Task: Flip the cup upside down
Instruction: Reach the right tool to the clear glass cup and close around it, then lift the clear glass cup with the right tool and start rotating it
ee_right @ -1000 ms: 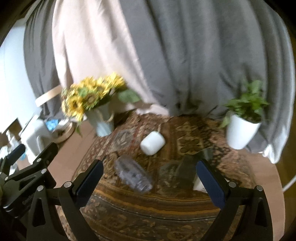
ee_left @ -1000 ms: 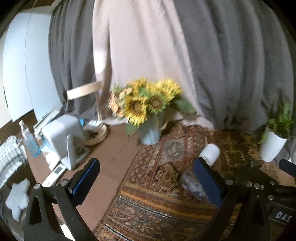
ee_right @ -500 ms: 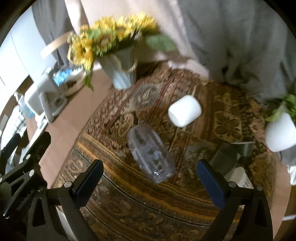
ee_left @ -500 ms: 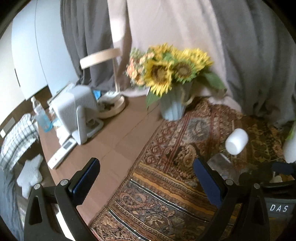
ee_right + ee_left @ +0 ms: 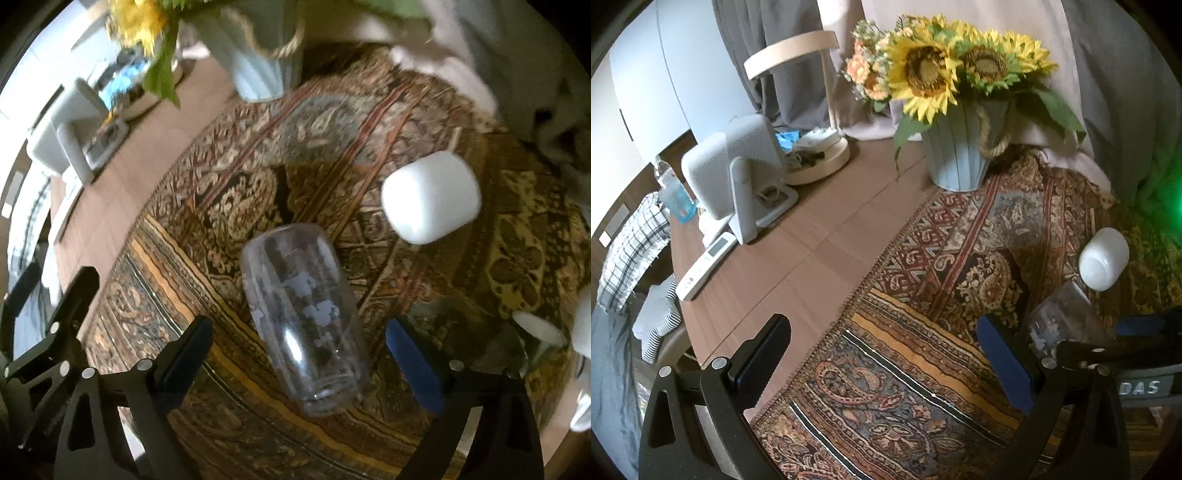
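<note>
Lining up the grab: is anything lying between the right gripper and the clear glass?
Nothing but patterned rug. In the right wrist view the glass lies on its side, its near end already between the open right gripper jaws.

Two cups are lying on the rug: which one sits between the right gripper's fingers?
The clear glass cup with white printed figures, lying on its side inside the open right gripper. The white cup lies farther off, beyond the fingertips.
</note>
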Available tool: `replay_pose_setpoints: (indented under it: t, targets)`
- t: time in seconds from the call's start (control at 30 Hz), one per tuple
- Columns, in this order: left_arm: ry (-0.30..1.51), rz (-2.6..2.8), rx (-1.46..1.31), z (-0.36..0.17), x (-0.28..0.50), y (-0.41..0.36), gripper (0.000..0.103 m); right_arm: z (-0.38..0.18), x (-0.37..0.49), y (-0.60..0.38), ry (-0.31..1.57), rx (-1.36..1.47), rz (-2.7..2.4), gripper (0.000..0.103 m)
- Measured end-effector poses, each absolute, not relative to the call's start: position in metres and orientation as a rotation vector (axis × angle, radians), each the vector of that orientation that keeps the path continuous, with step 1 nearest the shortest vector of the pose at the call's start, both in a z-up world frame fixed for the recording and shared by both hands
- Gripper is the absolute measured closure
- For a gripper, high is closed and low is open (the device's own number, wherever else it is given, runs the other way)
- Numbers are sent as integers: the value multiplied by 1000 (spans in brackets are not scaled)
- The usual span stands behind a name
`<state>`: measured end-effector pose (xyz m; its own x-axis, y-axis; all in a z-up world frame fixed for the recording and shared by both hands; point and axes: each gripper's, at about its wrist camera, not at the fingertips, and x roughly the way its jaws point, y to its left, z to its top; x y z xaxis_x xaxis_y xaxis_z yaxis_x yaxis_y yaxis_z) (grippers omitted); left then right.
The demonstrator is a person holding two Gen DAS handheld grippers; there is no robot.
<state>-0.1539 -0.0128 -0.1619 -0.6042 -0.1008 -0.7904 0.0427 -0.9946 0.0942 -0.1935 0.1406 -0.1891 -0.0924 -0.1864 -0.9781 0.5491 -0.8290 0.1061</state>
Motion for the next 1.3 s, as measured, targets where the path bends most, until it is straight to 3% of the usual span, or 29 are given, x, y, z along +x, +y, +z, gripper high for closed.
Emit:
replay_pose_setpoints:
  t: [0.43,0.67,0.97,1.3]
  targets:
    - [-149,-2686,1508,-191,-168,-6,0,-228,-207,118,572,1755,-1841,21]
    - [-142,-2681,1522,-193,-170,-10,0,-234,-204,124,573,1789,-1827,27]
    - [-224,-2714,1474,-187,-162,-7,0,-219,-186,129,607,1694,-1840,28]
    - [-134,-2744,1453,-173,-139,-23,0,-179,-158,147,645,1629,-1915,28]
